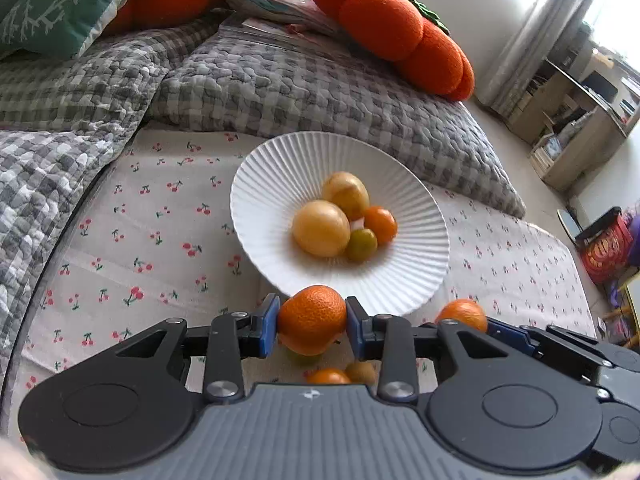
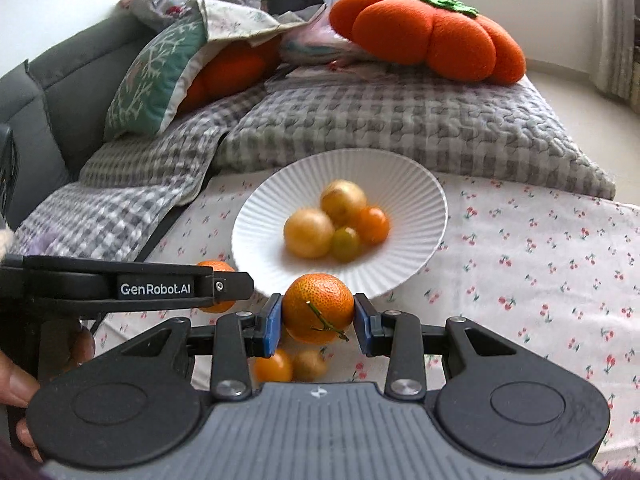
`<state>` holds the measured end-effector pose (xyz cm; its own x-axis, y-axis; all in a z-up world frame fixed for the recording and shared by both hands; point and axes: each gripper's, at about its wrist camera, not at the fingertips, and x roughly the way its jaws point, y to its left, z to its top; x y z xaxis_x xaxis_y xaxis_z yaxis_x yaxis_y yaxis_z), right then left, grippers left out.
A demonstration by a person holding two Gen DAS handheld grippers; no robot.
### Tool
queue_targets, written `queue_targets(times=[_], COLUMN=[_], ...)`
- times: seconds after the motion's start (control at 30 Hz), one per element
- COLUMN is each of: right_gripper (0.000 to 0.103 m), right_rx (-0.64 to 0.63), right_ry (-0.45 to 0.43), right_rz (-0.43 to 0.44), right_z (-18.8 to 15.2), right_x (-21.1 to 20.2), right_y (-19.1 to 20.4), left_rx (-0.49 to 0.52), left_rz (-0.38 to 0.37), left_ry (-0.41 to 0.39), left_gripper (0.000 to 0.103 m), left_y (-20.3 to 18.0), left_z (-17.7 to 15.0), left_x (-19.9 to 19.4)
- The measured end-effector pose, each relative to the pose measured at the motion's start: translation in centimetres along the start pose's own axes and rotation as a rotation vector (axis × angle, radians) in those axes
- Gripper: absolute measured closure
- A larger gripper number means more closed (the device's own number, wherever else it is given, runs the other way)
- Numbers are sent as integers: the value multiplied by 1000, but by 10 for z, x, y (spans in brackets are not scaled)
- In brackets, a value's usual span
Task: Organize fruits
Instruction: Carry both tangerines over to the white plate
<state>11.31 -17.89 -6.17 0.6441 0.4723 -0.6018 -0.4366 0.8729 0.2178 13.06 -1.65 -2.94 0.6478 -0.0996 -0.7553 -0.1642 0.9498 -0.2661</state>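
While both grippers clamp tangerines [image 2: 318, 307], stem faces camera.

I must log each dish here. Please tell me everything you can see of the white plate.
The white plate is round and shallow, with fine ribs running from centre to rim; it looks like glazed ceramic. It rests on the cherry-print cloth, near the grey checked quilt. In its middle lie four fruits together: two yellow ones, a small orange one and a greenish one. No gripper touches it.
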Motion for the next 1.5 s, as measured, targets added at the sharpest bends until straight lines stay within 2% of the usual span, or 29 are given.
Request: queue_targets(times=[0.43,0.6,0.97,1.17,1.5], right_gripper=[69,69,69,69,69], right_rx=[83,106,68,48,-12], right_ry=[-44,-22,18,28,50], right_rz=[-26,-8,-9,3,31], right_z=[25,29,28,26,18], right_x=[5,20,42,50,66], right_y=[-37,-44,-43,-41,-24], left_rx=[-94,-93,-91,-105,-97], left_rz=[-9,-27,-25,15,8], left_ry=[-35,-39,-23,-65,-100], left_gripper=[75,75,75,75,75], left_y=[17,14,12,27,28], left_z=[31,36,40,54,62], left_x=[16,25,43,52,72])
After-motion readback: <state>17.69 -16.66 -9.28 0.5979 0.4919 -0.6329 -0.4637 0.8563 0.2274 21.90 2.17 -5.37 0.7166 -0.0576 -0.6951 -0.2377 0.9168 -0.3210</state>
